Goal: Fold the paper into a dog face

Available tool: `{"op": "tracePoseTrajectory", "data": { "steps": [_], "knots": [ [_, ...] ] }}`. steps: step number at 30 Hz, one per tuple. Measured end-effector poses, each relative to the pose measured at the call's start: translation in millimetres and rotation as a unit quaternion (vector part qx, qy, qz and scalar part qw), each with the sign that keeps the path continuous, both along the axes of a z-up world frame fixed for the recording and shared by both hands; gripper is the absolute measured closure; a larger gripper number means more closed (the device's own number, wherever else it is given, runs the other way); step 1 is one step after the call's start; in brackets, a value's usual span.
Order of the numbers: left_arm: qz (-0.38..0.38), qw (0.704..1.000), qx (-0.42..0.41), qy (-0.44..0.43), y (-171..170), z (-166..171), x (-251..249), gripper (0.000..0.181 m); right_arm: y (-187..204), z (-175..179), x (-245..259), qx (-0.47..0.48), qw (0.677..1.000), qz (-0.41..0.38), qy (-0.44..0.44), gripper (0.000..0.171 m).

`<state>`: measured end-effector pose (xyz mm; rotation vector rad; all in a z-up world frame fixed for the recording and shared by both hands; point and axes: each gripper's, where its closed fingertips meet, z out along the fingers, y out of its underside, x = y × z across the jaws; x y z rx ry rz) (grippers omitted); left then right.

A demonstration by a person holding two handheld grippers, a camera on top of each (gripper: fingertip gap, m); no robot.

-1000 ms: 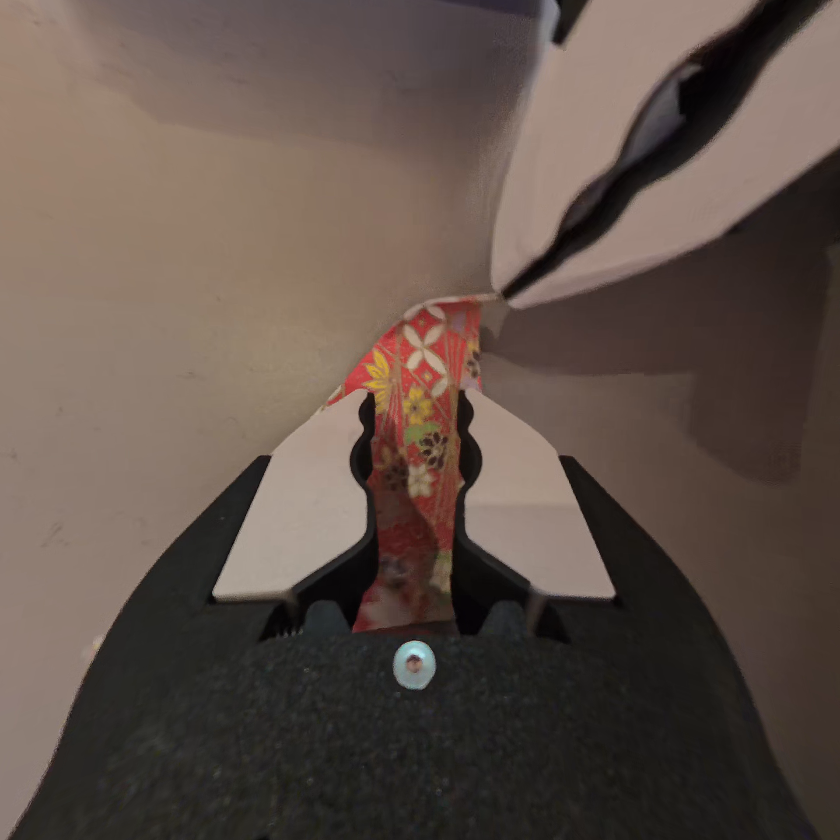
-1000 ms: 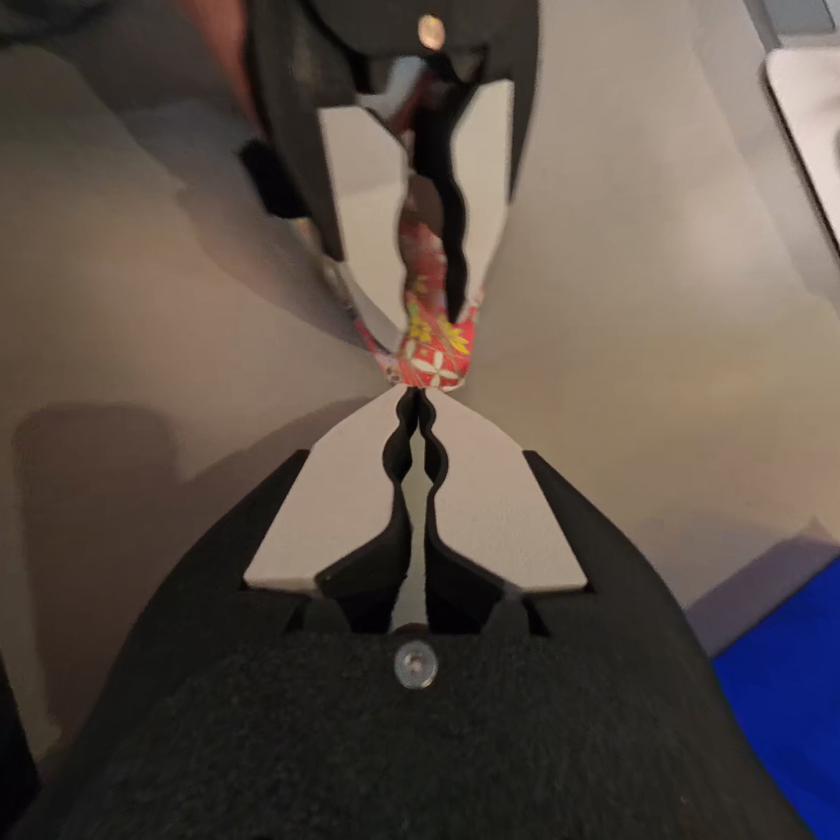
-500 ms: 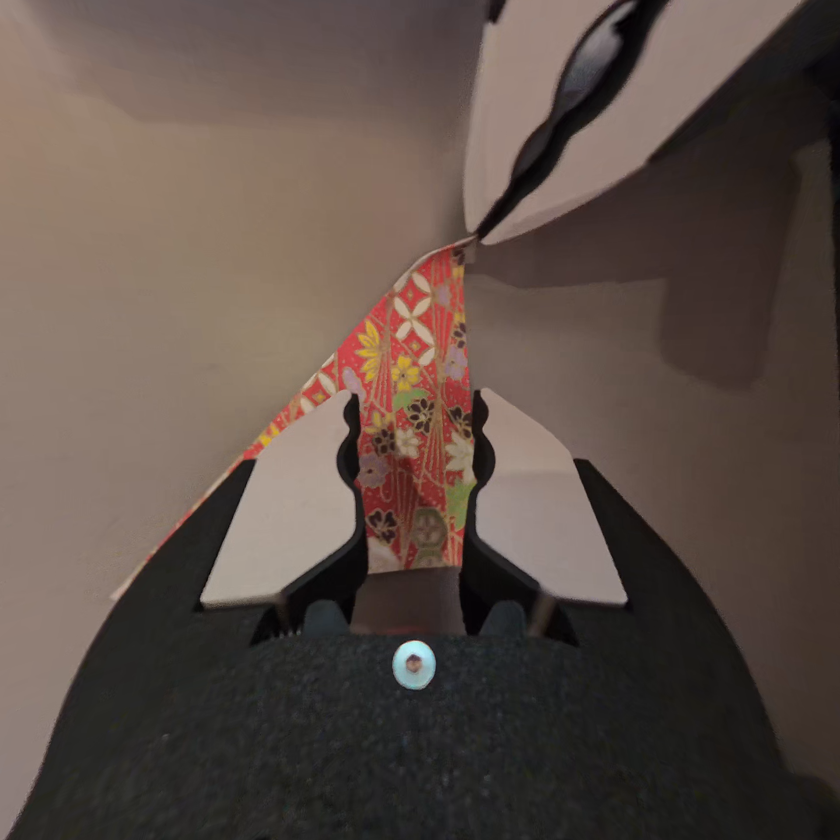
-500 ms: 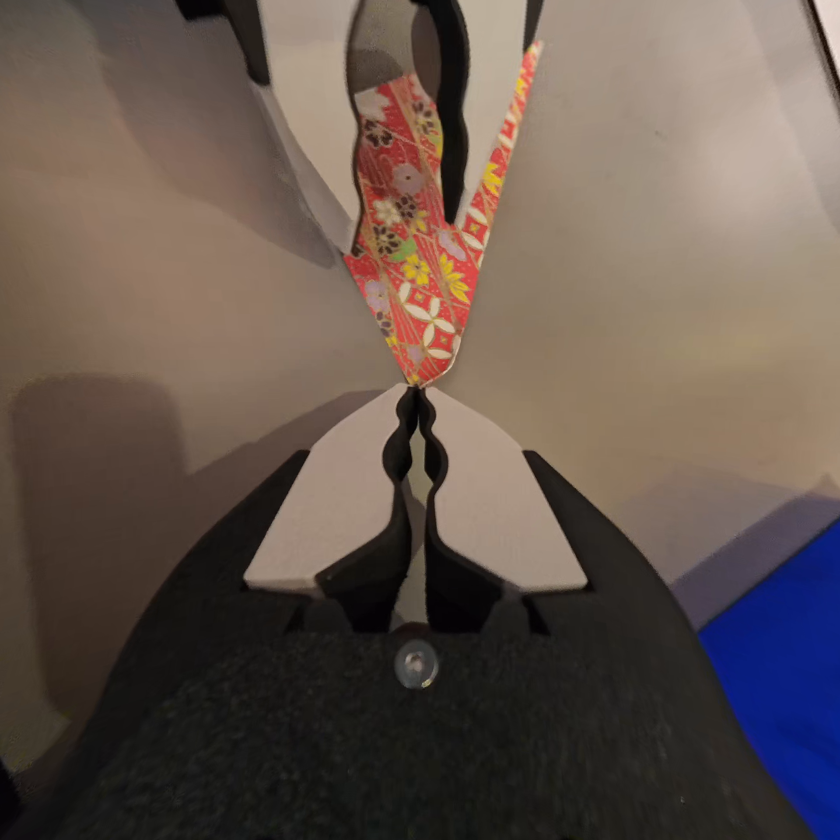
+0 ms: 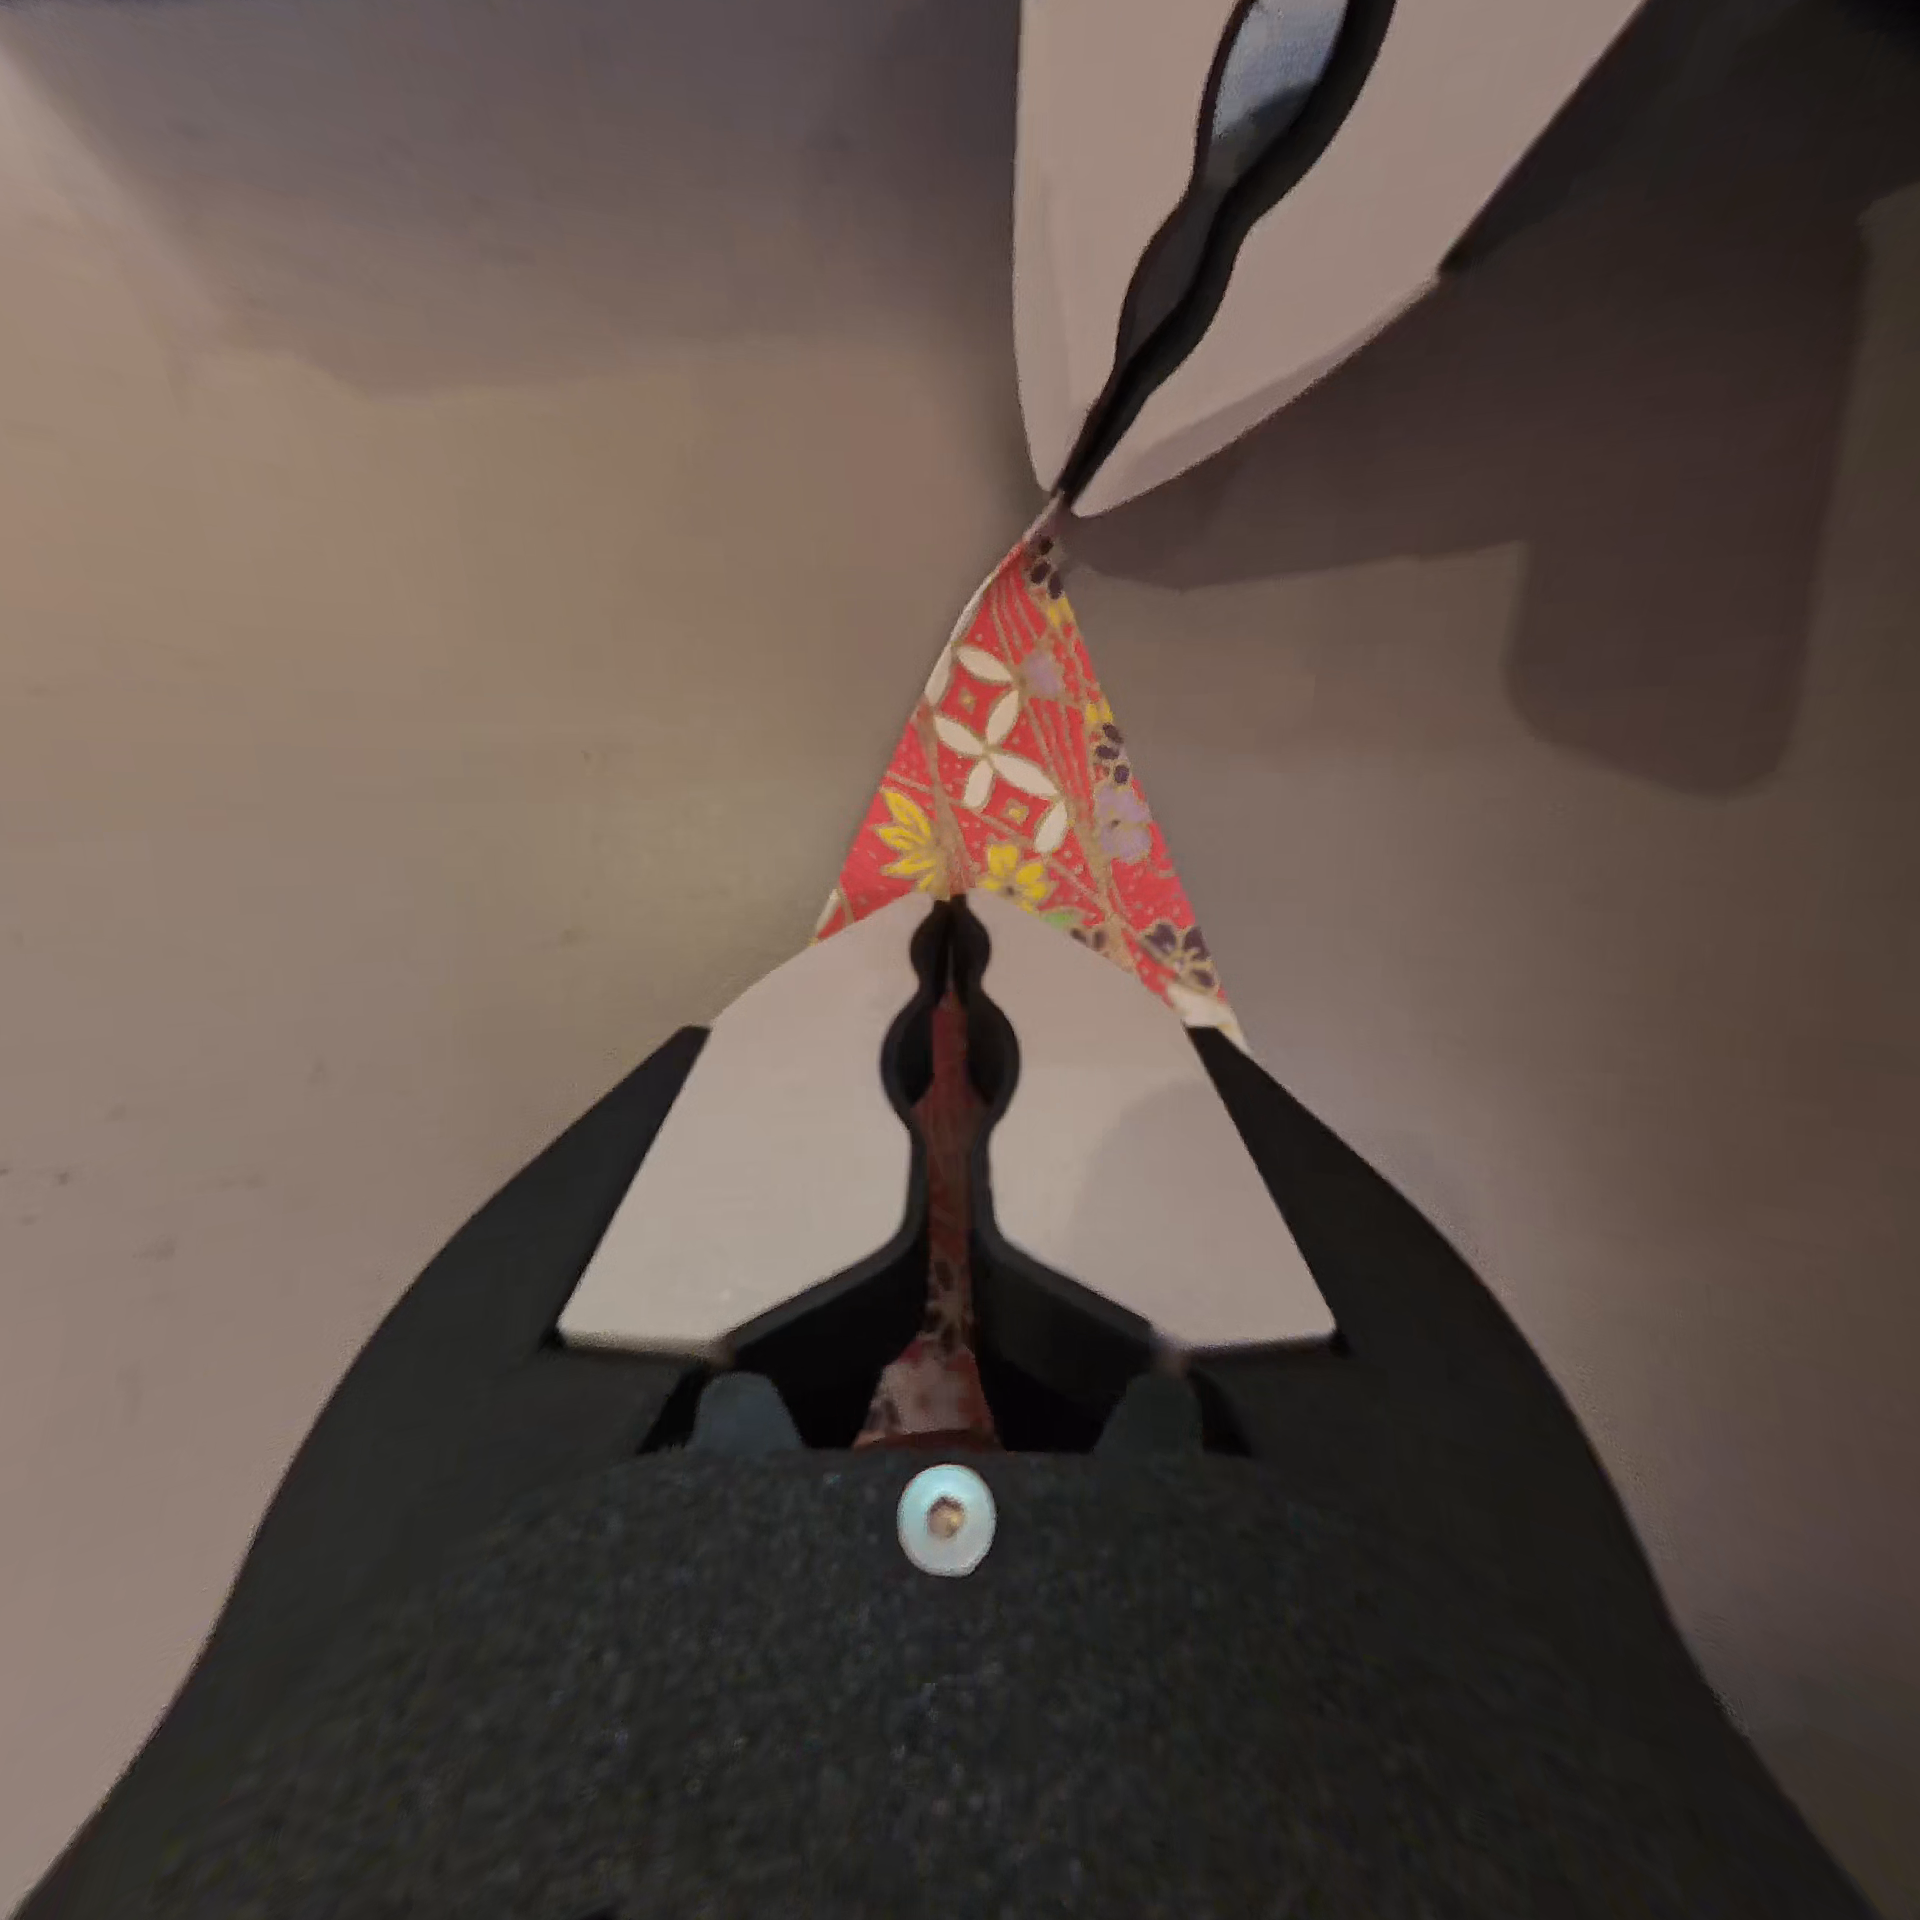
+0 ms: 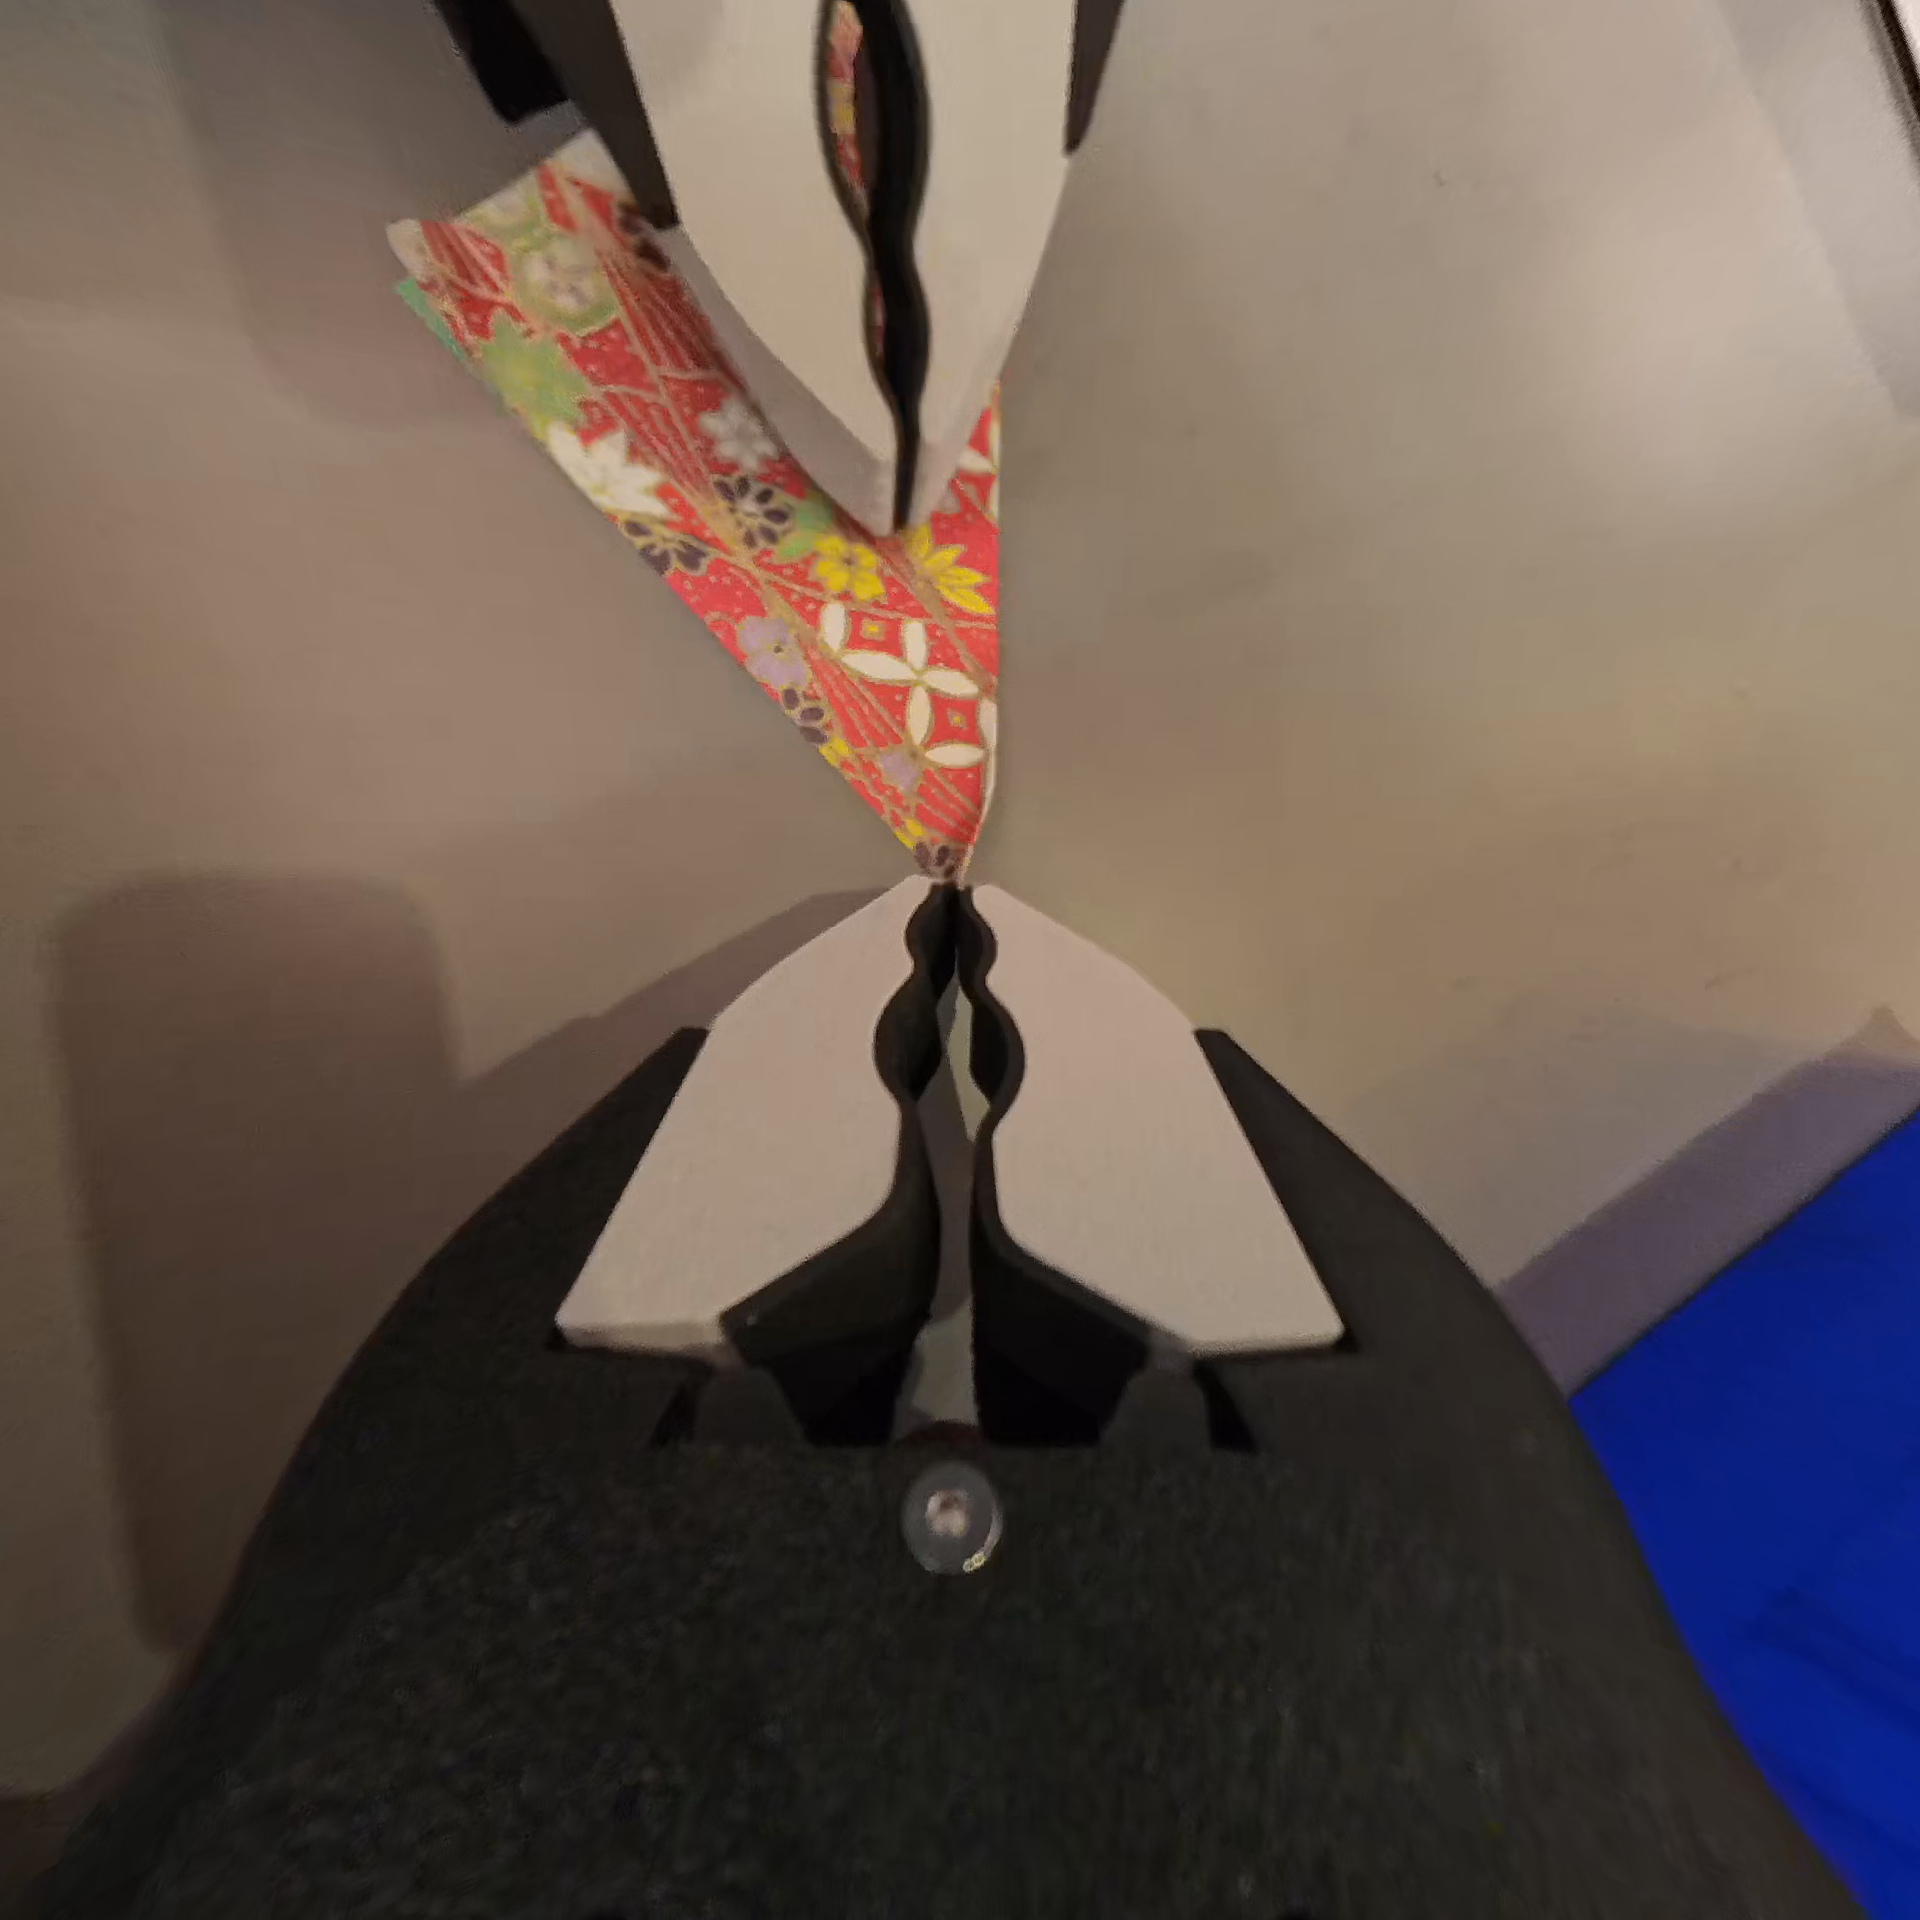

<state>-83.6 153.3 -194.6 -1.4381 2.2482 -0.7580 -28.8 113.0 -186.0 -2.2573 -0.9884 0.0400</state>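
The table (image 5: 364, 727) is plain and beige-grey, with soft shadows of the tools on it, and in the right wrist view a bright blue surface (image 6: 1787, 1455) shows at its lower right corner.

On the left side is the left gripper (image 5: 948, 906). Its jaws are pressed together on the paper (image 5: 1023, 790): a thin strip of the red pattern runs down in the narrow gap between the two fingers, and the rest of the sheet spreads out past the tips. The paper is a folded piece with red ground and white, yellow and purple flowers. It is held between the two tools, above the table, and it narrows to a sharp corner at the far end.

In the right wrist view the same paper (image 6: 862, 644) looks like a long triangle, wider at the far left, where a green flower is printed, and the left gripper (image 6: 902, 509) comes down onto it from the top.

On the right side, the right gripper (image 6: 948, 891) pinches the sharp corner of the paper just at its tips, with the jaws closed on it. In the left wrist view the right gripper (image 5: 1062, 497) reaches in from the upper right and meets that corner.
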Motion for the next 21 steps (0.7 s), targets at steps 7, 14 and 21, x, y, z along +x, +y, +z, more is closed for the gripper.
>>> {"op": "tracePoseTrajectory", "data": {
  "steps": [7, 14, 21],
  "knots": [
    [0.017, 1.0, 0.019, -0.004, 0, -1, 0, 0.181, 7, 10, -1, 0.02, 1.0, -0.017, 0.006, 0.171],
    [0.04, 0.999, 0.027, -0.012, 0, -1, 1, 0.181, -5, 35, -56, 0.071, 0.995, 0.069, 0.013, 0.171],
    [0.046, 0.998, 0.028, -0.021, 0, -1, 1, 0.181, -18, -7, -67, -0.005, 0.996, 0.08, -0.047, 0.171]
  ]
}}
